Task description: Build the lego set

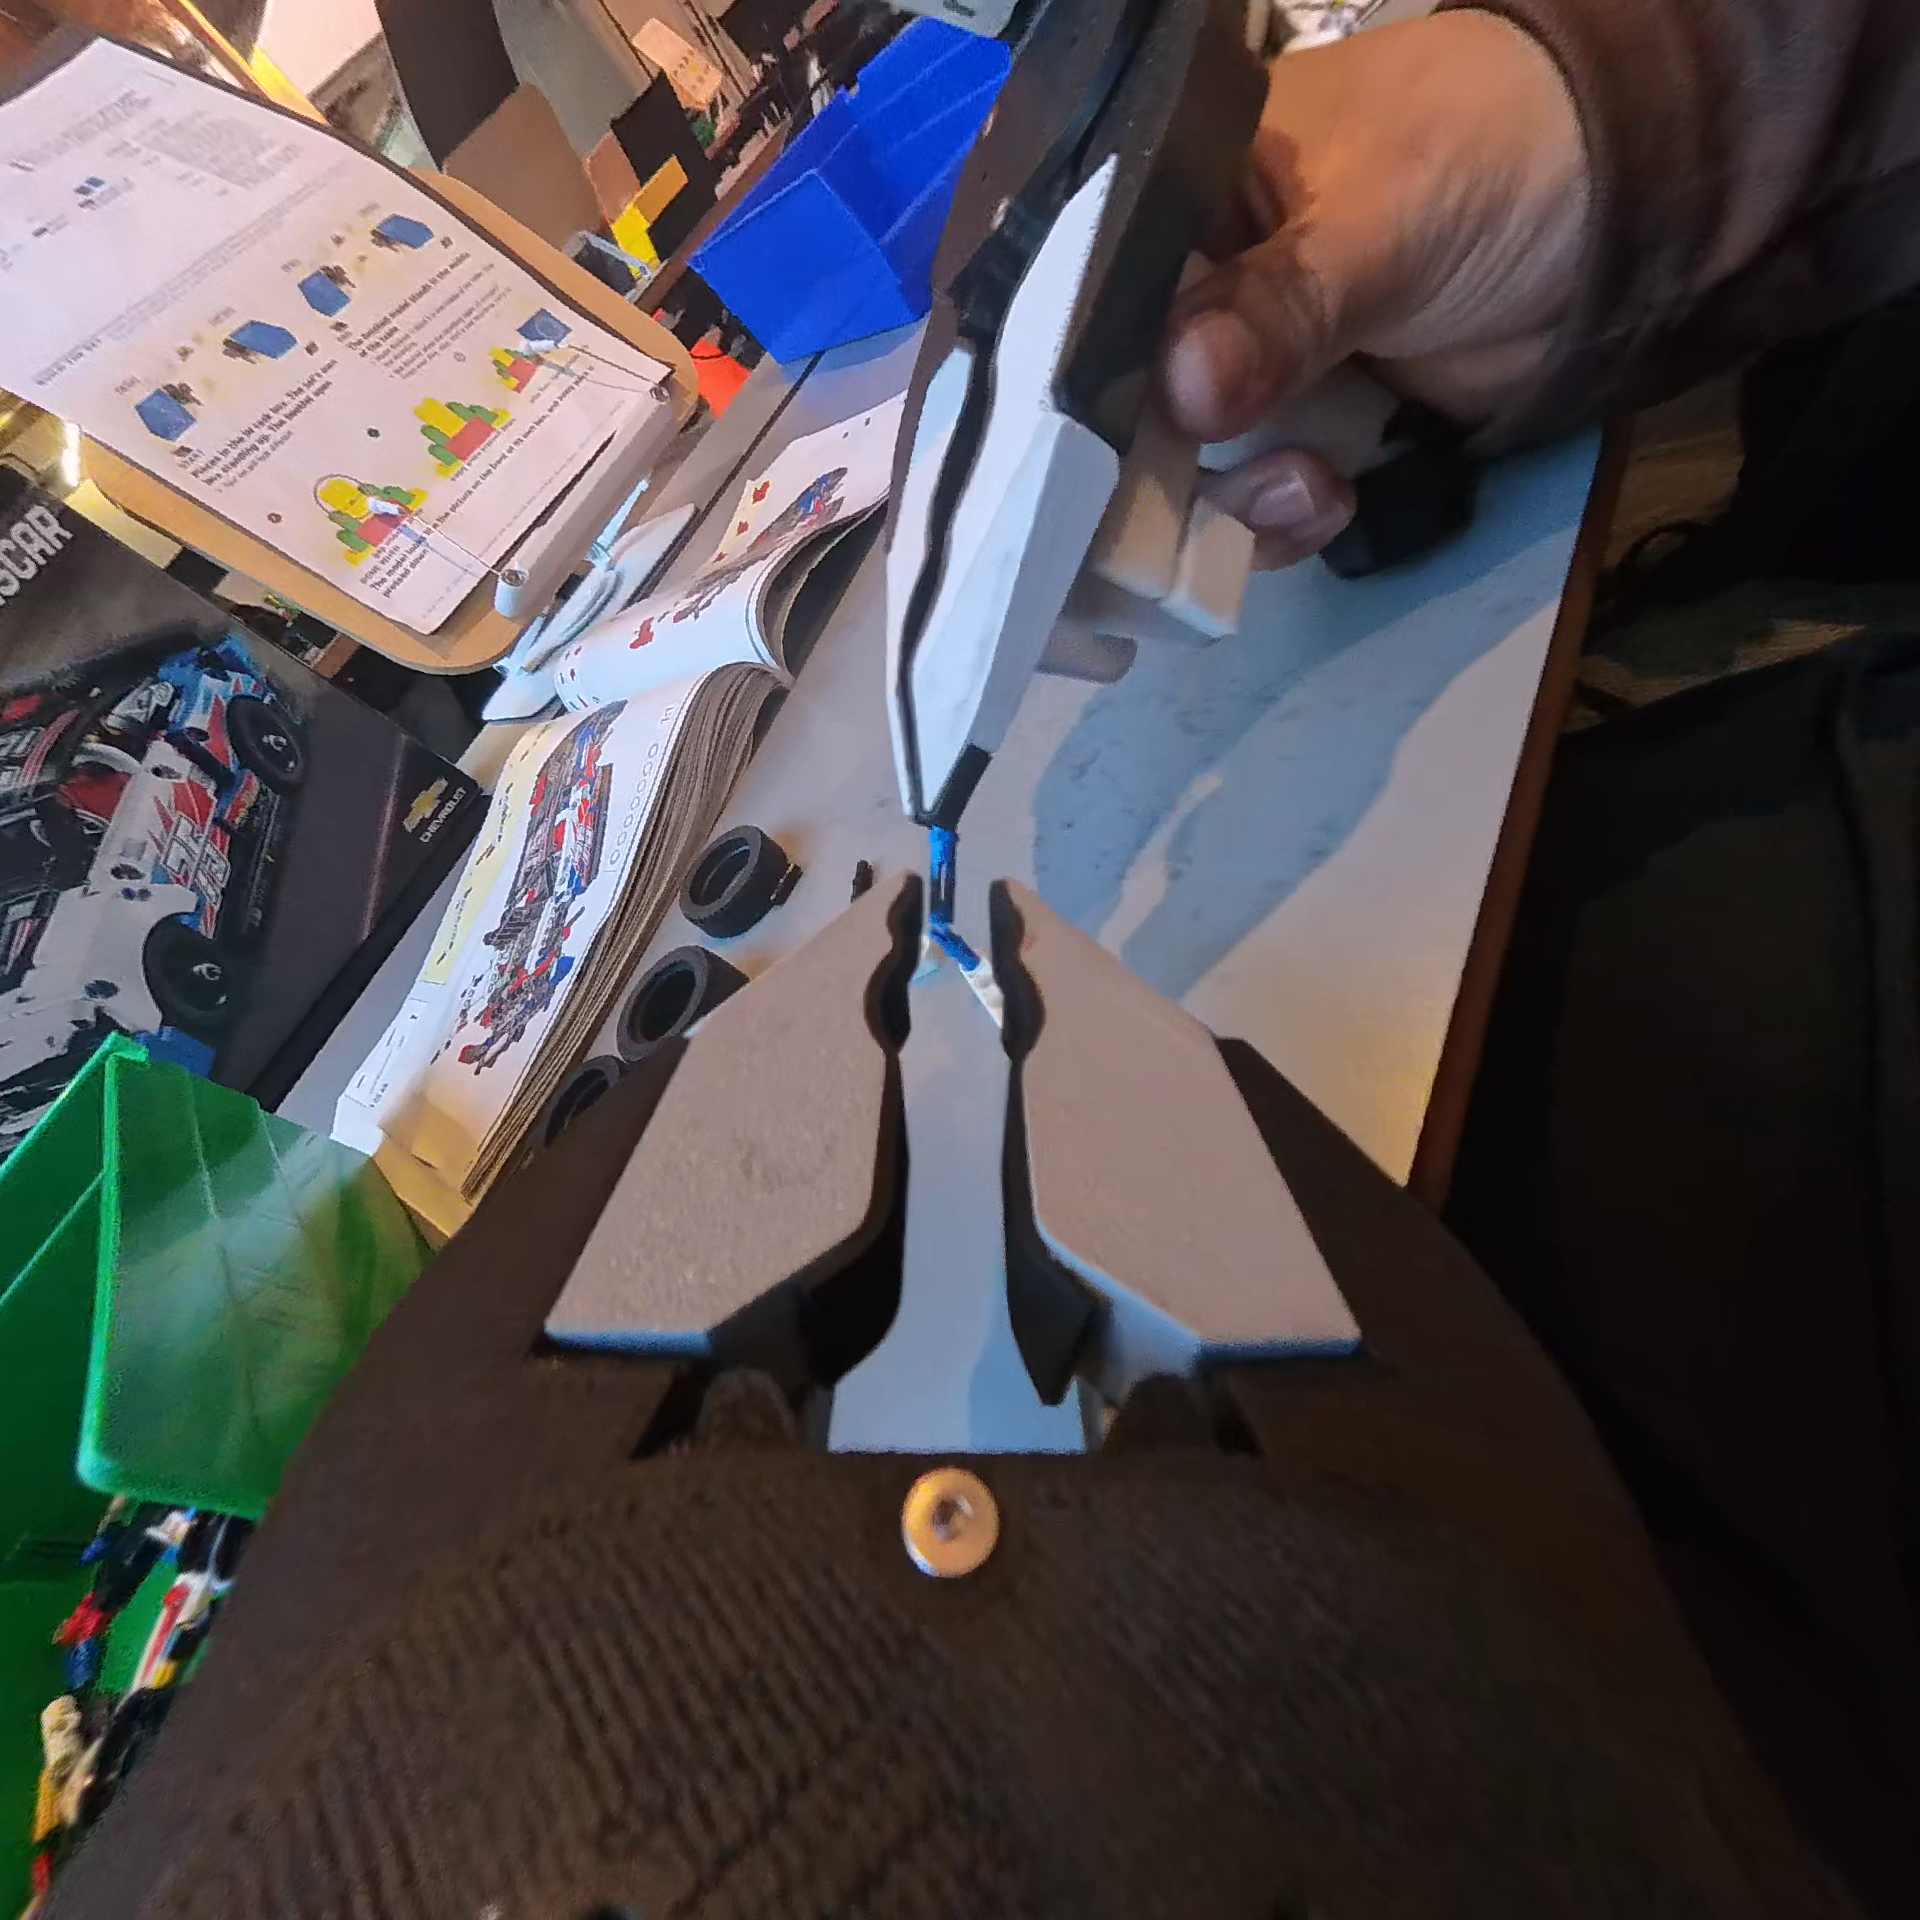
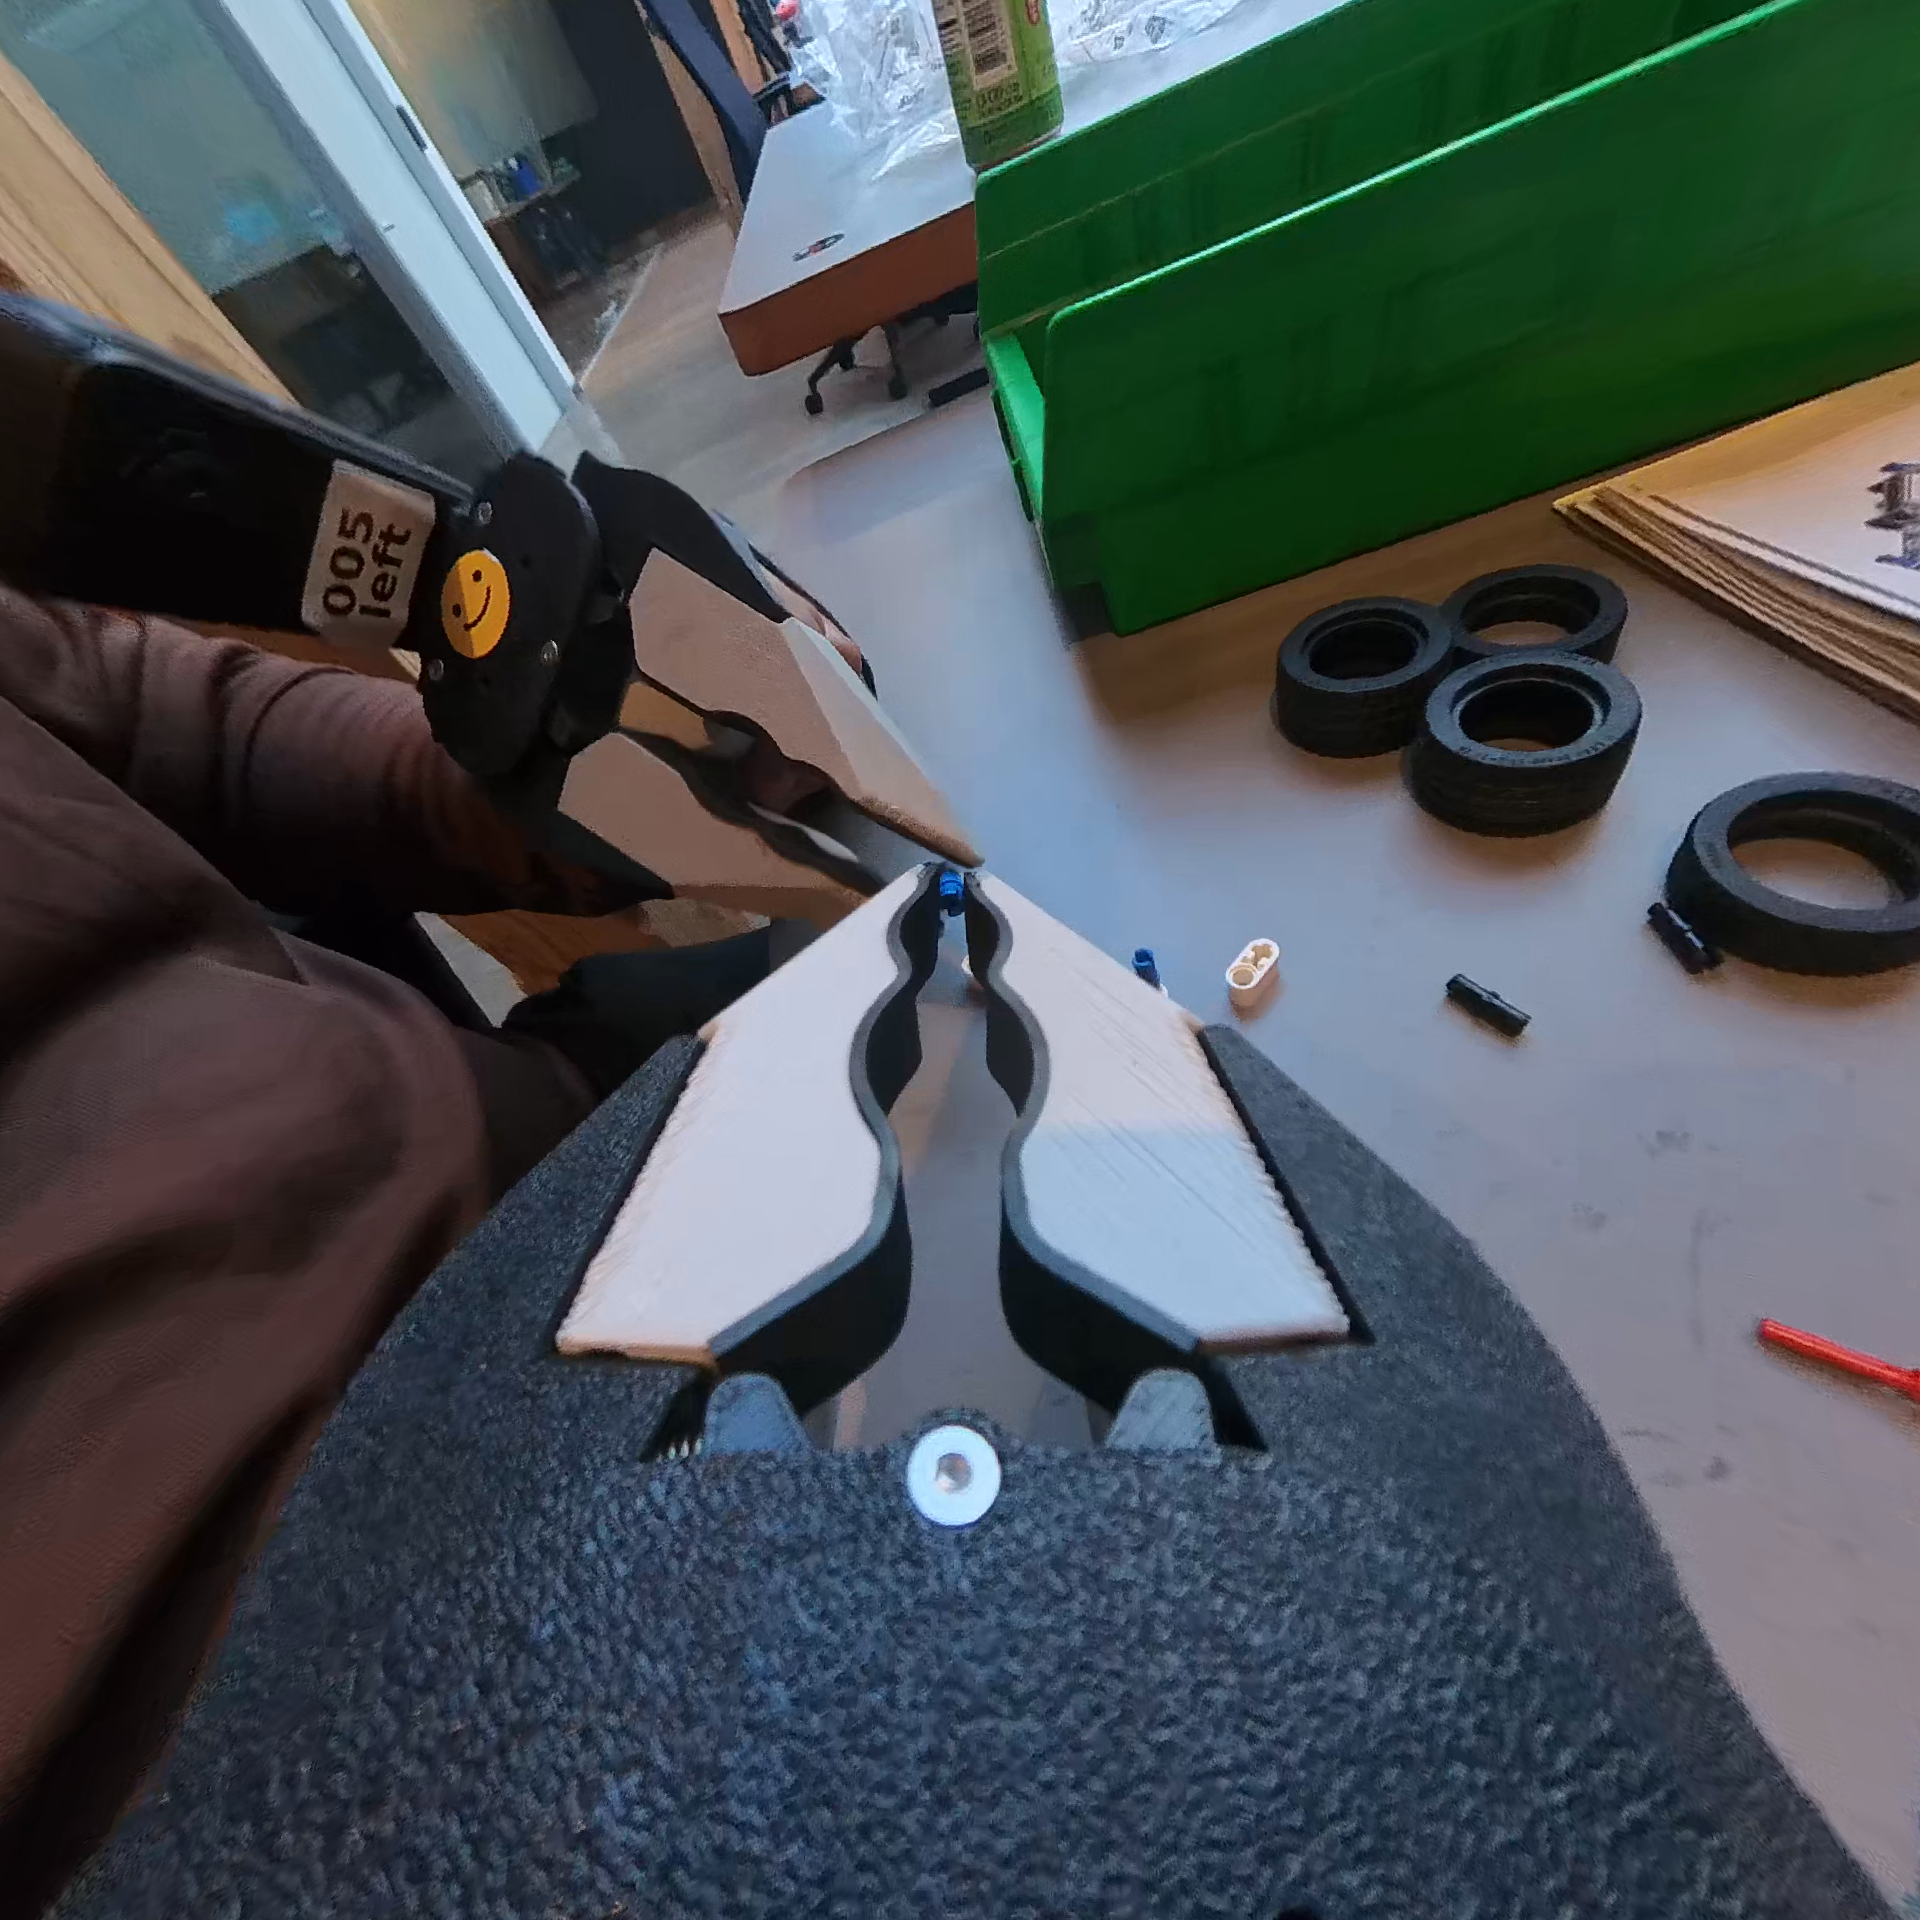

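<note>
On the far left of the left wrist view sits a green bin [image 1: 156, 1299] with small mixed bricks in it. Beside it lies a dark box [image 1: 156, 779] with a race car picture. Behind that, a printed sheet [image 1: 312, 312] leans on a wooden stand. Next comes the open instruction book [image 1: 582, 894] on the pale grey counter [image 1: 1299, 831], with black tires [image 1: 732, 883] just beside it. Blue bins [image 1: 842, 208] stand farther back, and a busy room lies behind them.

The left hand-held gripper [image 1: 956, 914] has its fingers nearly together, pinching a small white piece with a blue pin [image 1: 951, 930]. The right hand-held gripper [image 1: 925, 810] comes down from above, held by a hand [image 1: 1403, 260], and its tips are clamped on the top of the same blue pin.

From the right wrist view, a glass wall and a wood floor show on the left, with another table [image 2: 831, 239] farther off. A green can [image 2: 1003, 73] stands on the counter behind two green bins [image 2: 1455, 364]. To the right lie a small white piece [image 2: 1252, 971], a black pin [image 2: 1486, 1005] and a red stick [image 2: 1839, 1356].
</note>
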`<state>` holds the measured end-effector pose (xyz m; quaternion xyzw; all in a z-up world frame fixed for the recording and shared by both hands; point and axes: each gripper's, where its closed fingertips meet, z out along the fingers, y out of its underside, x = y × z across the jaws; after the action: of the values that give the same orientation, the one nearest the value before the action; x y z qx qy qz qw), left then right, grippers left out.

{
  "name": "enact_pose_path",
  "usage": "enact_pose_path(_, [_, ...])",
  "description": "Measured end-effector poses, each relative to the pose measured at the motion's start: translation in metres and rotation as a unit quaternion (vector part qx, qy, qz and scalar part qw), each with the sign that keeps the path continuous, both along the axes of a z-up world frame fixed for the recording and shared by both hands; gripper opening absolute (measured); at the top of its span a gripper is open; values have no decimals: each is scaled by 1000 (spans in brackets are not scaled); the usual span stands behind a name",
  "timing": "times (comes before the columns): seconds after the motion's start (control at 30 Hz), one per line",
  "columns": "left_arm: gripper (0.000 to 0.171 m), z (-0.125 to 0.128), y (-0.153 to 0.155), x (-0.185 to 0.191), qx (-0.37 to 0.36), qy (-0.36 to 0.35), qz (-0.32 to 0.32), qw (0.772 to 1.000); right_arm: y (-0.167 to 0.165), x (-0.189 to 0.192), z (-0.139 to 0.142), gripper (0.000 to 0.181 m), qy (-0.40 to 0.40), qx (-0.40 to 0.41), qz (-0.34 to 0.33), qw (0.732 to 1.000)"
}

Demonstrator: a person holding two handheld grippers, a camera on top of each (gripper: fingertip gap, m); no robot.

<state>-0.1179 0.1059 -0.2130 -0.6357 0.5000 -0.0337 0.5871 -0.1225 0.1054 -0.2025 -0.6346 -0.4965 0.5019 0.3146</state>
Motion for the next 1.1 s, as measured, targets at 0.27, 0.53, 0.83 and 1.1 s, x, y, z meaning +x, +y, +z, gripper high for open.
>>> enact_pose_path(0.27, [8,-6,4,0,46,51,31,997,6,3,1,3,23,-123,-6,992])
enact_pose_path(0.53, [2,-5,6,-2,57,54,43,996,2,-1,-2,3,26,-188,-9,982])
enact_pose_path(0.83, [1,-1,-1,1,-129,-67,-39,989,-10,6,13,4,48,-68,53,995])
enact_pose_path(1.1, [1,-6,-7,4,-214,-90,-80,969,-6,4,10,13,31,-7,33,999])
